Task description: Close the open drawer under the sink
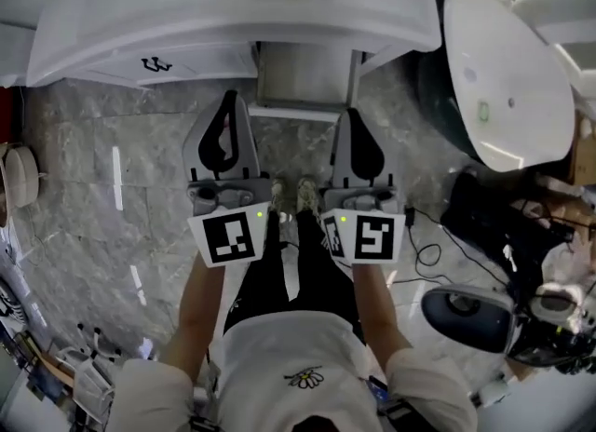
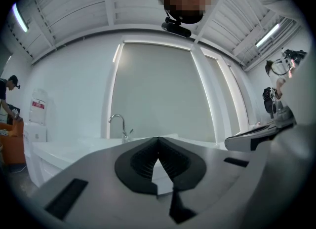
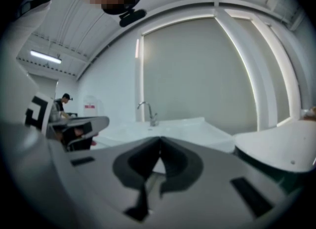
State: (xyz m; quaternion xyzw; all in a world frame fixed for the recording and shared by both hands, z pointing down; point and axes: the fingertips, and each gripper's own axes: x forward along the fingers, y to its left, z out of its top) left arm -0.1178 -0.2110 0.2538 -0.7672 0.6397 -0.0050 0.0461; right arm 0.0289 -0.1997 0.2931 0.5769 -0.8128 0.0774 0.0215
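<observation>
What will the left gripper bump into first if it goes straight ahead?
Probably the front edge of the sink, just left of the open drawer. The left gripper points level toward it, though depth is hard to judge.

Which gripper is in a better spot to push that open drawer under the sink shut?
Probably the right gripper: its shut tips point at the front edge of the open drawer, near its right corner. The left gripper, also shut, sits just outside the drawer's left side.
</observation>
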